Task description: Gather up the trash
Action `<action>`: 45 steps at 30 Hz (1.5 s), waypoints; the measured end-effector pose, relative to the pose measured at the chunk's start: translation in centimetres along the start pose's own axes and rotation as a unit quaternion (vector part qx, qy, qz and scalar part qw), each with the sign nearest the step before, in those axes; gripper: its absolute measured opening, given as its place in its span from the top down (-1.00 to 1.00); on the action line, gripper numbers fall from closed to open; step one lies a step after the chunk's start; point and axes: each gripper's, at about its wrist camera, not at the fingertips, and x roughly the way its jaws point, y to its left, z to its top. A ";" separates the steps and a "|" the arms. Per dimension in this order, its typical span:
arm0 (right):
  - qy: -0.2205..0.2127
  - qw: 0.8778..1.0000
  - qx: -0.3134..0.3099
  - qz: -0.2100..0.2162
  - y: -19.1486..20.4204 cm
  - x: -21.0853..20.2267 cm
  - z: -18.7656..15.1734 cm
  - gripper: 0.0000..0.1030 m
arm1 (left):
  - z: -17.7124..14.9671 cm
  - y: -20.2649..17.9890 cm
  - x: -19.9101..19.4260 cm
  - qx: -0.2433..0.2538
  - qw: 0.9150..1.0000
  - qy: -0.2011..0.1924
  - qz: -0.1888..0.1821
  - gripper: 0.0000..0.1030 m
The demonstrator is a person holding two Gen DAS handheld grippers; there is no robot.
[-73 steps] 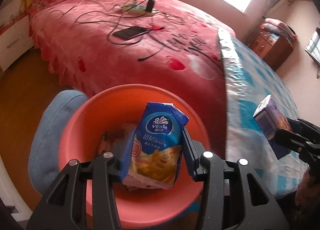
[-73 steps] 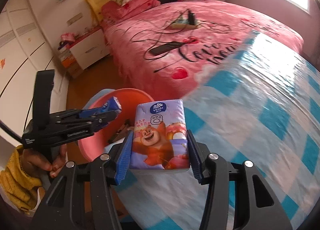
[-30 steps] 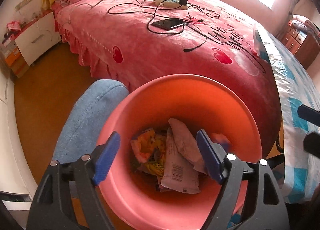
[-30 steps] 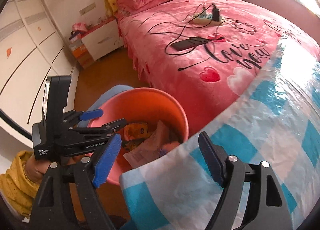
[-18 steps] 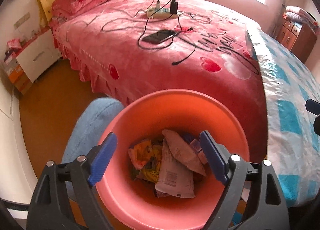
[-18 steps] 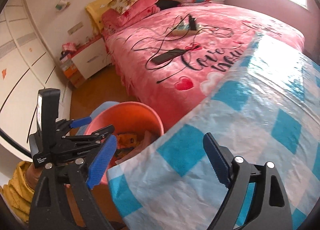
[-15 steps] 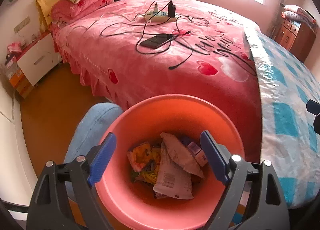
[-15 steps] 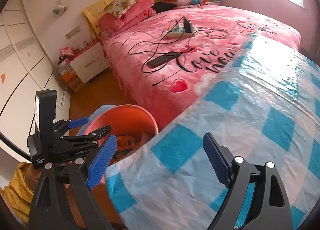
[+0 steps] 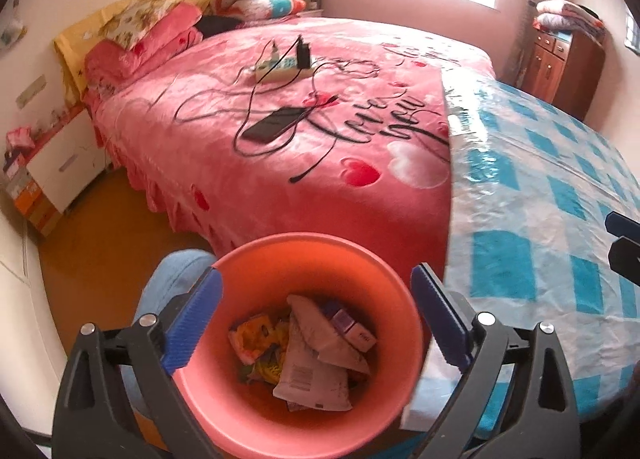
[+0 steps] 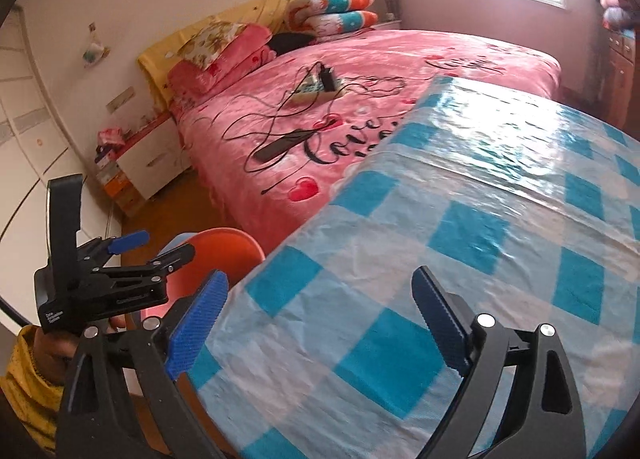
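Observation:
An orange bin [image 9: 280, 255] stands on the floor below my left gripper [image 9: 316, 315], which is open and empty above it. Inside lie several pieces of trash: a white wrapper [image 9: 308, 371], a yellow packet [image 9: 250, 339] and a small purple pack [image 9: 352, 329]. In the right wrist view the bin [image 10: 224, 247] shows at lower left beside the left gripper [image 10: 152, 245]. My right gripper [image 10: 320, 309] is open and empty above the blue-checked cloth [image 10: 480, 239].
A pink bed [image 9: 320, 119] holds a phone [image 9: 274, 124], cables and a power strip [image 9: 280, 69]. The blue-checked cloth [image 9: 560, 199] covers a surface to the right. A blue stool [image 9: 168, 279] is under the bin. A white cabinet [image 9: 60, 163] stands at left.
Both grippers let go of their tissue packs, which now lie in the bin. Both have since opened wide and risen; the right one has moved over the checked cloth.

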 end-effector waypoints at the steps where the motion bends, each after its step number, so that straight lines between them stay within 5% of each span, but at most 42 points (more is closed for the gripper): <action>1: -0.005 1.000 0.004 -0.005 -0.5 -0.4 -0.2 -0.79 | 0.2 -0.5 -0.2 0.005 1.000 -0.004 0.001 -0.86; 23: -0.063 0.989 0.082 -0.104 -9.5 -5.7 -2.3 -0.84 | 3.1 -9.6 -3.4 0.066 0.996 -0.048 -0.042 -0.87; 45: -0.110 0.974 0.123 -0.157 -15.5 -10.6 -3.9 -0.84 | 3.6 -19.8 -4.6 0.134 0.986 -0.055 -0.088 -0.87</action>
